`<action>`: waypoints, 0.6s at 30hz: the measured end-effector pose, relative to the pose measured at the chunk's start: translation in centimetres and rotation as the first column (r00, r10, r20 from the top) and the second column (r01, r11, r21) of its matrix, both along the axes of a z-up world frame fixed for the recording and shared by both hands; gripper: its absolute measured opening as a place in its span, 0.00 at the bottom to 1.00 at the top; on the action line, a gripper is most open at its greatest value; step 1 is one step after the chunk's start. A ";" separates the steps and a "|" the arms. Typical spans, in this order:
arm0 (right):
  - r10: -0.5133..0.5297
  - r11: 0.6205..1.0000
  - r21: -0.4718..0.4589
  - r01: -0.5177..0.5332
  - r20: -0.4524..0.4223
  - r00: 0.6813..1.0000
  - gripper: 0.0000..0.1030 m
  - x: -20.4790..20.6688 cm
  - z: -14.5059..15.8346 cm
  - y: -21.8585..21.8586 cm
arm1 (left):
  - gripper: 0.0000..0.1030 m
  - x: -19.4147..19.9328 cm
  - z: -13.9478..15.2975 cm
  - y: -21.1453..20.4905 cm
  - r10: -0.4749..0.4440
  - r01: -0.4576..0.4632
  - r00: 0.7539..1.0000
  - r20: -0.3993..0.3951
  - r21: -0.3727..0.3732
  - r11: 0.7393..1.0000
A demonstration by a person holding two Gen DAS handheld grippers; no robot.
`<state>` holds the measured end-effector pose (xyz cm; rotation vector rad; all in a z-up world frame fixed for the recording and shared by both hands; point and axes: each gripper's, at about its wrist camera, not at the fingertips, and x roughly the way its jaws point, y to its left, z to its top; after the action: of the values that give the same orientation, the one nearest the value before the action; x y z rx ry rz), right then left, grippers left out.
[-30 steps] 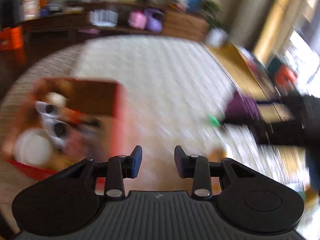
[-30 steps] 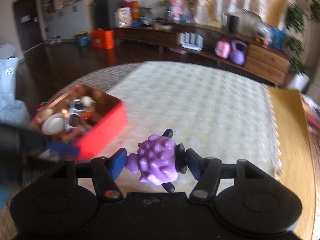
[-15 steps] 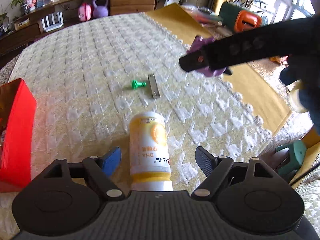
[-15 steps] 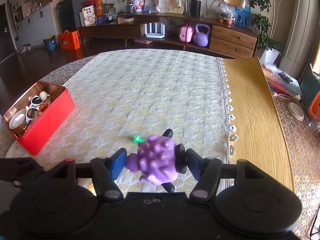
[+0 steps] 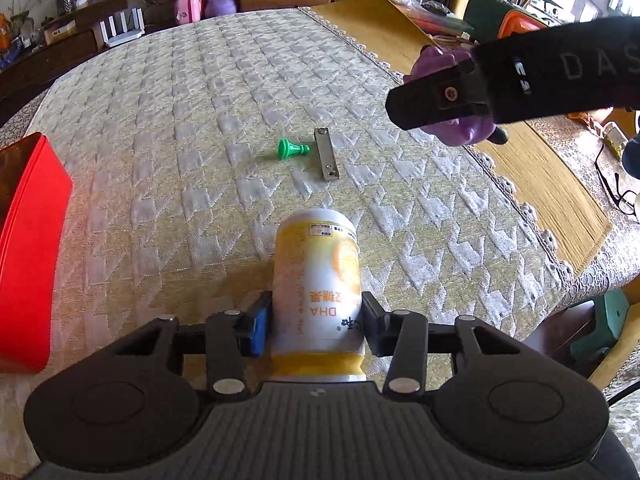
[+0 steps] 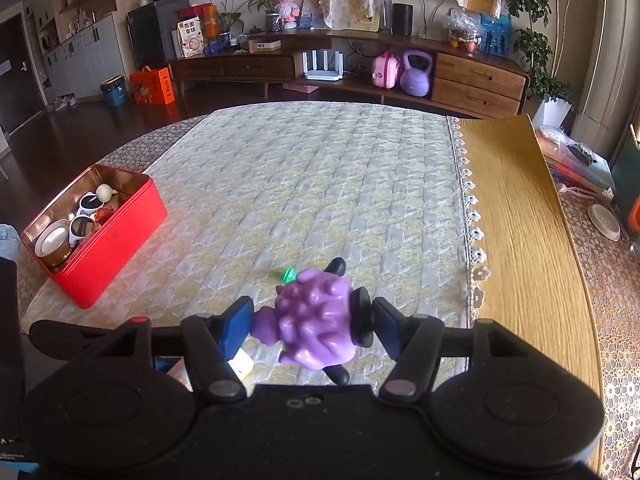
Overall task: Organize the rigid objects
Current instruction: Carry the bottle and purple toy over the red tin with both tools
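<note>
A white and yellow bottle (image 5: 316,264) lies on the quilted cloth, cap end toward the left wrist camera. My left gripper (image 5: 316,322) straddles it, its jaws closing, and both pads touch the bottle's sides. Beyond the bottle lie a green pawn (image 5: 290,149) and a flat metal bar (image 5: 327,154). My right gripper (image 6: 316,320) is shut on a purple knobbly roller (image 6: 316,328) and hovers above the cloth; the roller (image 5: 440,60) also shows at the upper right of the left wrist view. A red tin (image 6: 116,248) stands at the left.
The red tin holds white sunglasses (image 6: 84,220), a metal dish (image 6: 52,240) and small items. Bare wooden tabletop (image 6: 520,220) runs along the cloth's right side past a lace edge. Spectacles (image 5: 620,196) lie on the far right; a green stool (image 5: 604,320) stands below the table.
My left gripper swung from beside the red tin to the bottle, spread wide around it, then closed onto its sides. The right gripper shifted right with the roller, then stayed still.
</note>
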<state>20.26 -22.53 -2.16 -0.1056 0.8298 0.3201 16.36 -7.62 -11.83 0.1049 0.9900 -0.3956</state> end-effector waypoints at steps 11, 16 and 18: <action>0.006 1.000 0.000 -0.006 -0.005 1.000 0.62 -0.1 0.4 0.7 | 0.43 -0.4 2.0 2.0 0.045 -0.045 0.998 0.038 -0.006 0.999; 0.035 0.999 -0.001 -0.035 0.008 0.999 0.62 -0.2 1.1 2.0 | 0.43 -0.7 4.2 4.7 0.079 -0.077 0.996 0.050 -0.031 0.997; 0.048 0.999 0.001 -0.048 0.016 0.999 0.62 -0.2 1.4 2.7 | 0.43 -0.8 5.2 6.2 0.104 -0.102 0.993 0.050 -0.042 0.994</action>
<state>20.06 -19.79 -0.73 -0.1270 0.8123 0.3650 15.60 -1.47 -6.67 0.0278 0.9315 -0.3161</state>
